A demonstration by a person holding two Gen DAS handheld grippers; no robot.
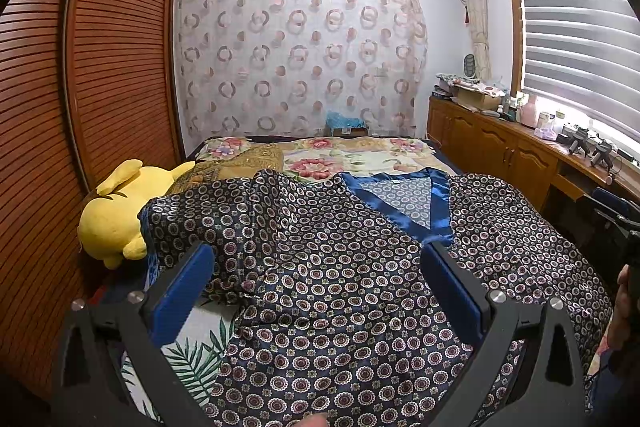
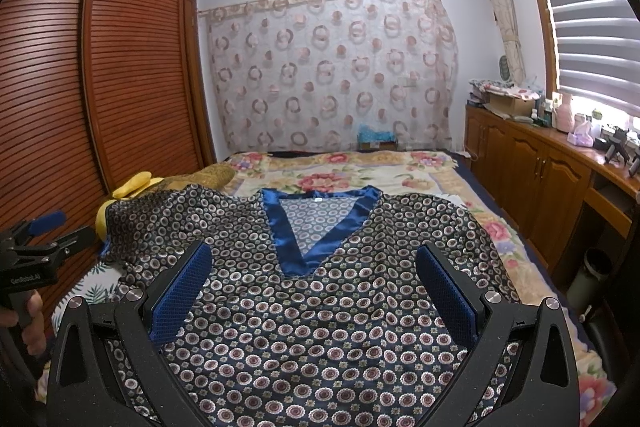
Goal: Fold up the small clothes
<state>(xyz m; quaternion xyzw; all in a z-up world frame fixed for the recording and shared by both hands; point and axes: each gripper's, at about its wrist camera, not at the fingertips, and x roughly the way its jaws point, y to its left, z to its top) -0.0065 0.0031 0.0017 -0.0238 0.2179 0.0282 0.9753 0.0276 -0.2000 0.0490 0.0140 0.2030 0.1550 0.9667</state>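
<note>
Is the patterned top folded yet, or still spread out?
Mostly spread: the top lies open on the bed, V-neck showing, though its left sleeve looks bunched.

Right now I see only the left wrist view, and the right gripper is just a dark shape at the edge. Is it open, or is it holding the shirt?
Observer: The right gripper is open. Its fingers hold nothing, and the patterned shirt is spread below them.
Operator: Where is the blue V-neck relative to it?
Observer: The blue V-neck lies straight ahead, with its tip about centred between the two fingers.
Operator: Is anything on the floor on that side?
Observer: Yes, a grey container stands on the floor between the bed and the wooden cabinet.
</note>
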